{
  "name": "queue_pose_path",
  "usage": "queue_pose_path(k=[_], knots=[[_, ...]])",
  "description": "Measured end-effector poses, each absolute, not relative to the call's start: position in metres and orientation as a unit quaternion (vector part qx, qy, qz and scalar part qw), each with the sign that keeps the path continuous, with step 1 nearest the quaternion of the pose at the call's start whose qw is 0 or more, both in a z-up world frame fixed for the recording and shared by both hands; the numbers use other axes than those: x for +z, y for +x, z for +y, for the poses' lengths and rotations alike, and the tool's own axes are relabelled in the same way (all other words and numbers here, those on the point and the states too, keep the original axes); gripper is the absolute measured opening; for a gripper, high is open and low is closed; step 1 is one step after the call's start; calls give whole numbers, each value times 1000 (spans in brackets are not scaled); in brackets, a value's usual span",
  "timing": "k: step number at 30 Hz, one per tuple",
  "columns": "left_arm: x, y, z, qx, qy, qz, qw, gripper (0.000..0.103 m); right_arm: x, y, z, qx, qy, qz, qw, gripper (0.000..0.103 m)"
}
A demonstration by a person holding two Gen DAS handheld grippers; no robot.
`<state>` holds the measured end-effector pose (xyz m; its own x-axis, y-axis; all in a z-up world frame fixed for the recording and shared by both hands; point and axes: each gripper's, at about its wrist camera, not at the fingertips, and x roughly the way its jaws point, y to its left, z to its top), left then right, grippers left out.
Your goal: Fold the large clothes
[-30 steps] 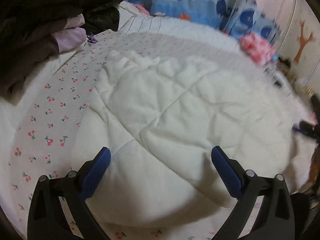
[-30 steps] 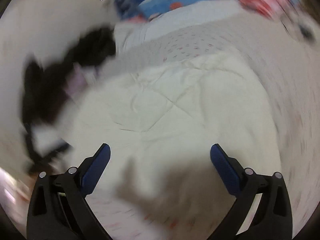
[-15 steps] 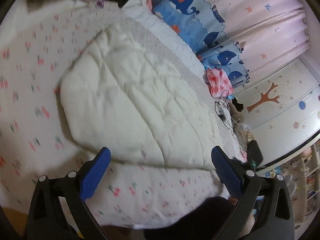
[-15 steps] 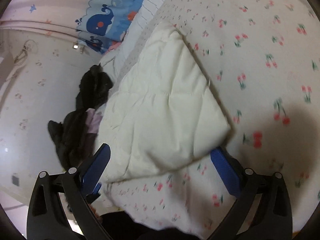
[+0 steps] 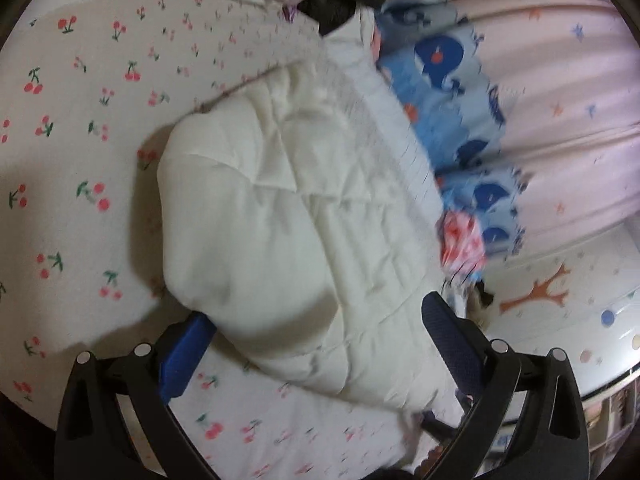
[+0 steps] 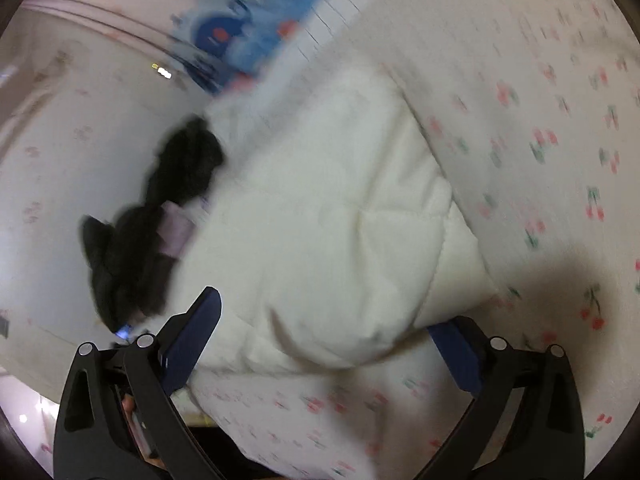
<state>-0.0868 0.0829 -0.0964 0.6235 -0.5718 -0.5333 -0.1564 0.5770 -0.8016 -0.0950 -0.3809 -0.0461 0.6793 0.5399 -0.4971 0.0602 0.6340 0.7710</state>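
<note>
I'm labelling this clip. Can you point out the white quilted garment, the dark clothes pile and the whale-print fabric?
white quilted garment point(image 5: 280, 216): left wrist view, middle of its top panel.
dark clothes pile point(image 6: 132, 248): right wrist view, centre of the heap.
whale-print fabric point(image 5: 444, 64): left wrist view, on a whale.

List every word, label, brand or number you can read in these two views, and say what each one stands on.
None: no readable text in either view.
White quilted garment: no tag or label showing.
Cherry-print sheet: pictures only.
Whale-print fabric: pictures only.
Wall with tree decal: no lettering.
Left gripper and right gripper: no markings visible.
</note>
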Motion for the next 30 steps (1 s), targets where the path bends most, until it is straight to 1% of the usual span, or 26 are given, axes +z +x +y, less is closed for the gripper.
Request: queue_pose_path(k=[1,3,4,5,8,9,10,11,12,13,14,16,20,22,23,24,25,26,27,28,29,30], knots=[[-99,-83,78,-126,-423,422,792,96,-43,-94,-378,145,393,360,833,97],[-113,-75,70,-108,-393,454,792,96,-53,-81,-367,119,350,401,838,97],[-115,-72,70,-107,-388,457,793,96,-64,-72,-362,113,337,435,827,97],[-113,-70,68,-104,-385,452,798,96,-68,-68,-363,112,341,439,824,97],[-114,-57,69,-84,-400,457,790,96,-66,-66,-374,111,412,409,806,96],[-113,-52,70,-76,-406,458,787,94,-63,-65,-378,122,438,389,801,88],[-109,-46,68,-67,-402,466,785,79,-61,-65,-381,123,447,380,800,51],[-105,-40,66,-65,-390,476,785,64,-55,-64,-385,117,449,374,803,36],[-99,-36,64,-71,-380,481,787,58,-49,-63,-390,129,452,365,803,31],[-89,-32,61,-76,-359,486,793,49,-43,-62,-389,137,448,361,807,27],[-82,-31,60,-79,-350,487,796,45,-34,-61,-386,144,436,358,813,25],[-63,-33,60,-91,-341,485,800,41,-10,-65,-382,164,416,346,825,19],[-22,-61,60,-112,-331,464,814,40,31,-101,-381,208,396,317,837,16],[-16,-81,61,-124,-327,461,816,40,36,-127,-388,213,386,321,838,16],[-21,-94,63,-126,-325,468,812,40,30,-137,-392,207,379,336,837,18],[-31,-102,62,-127,-314,482,808,41,17,-145,-394,193,364,366,835,25],[-43,-107,61,-128,-306,496,803,45,3,-151,-397,178,352,395,830,31],[-62,-114,65,-128,-306,509,794,51,-19,-160,-405,155,357,427,817,33],[-76,-119,73,-134,-329,507,786,54,-31,-169,-413,147,372,434,807,34],[-91,-124,84,-151,-369,497,771,58,-35,-179,-421,136,384,427,807,38],[-96,-126,90,-157,-386,489,766,60,-27,-195,-429,94,373,408,828,46],[-98,-128,95,-165,-399,474,768,60,-14,-203,-431,70,359,388,846,49]])
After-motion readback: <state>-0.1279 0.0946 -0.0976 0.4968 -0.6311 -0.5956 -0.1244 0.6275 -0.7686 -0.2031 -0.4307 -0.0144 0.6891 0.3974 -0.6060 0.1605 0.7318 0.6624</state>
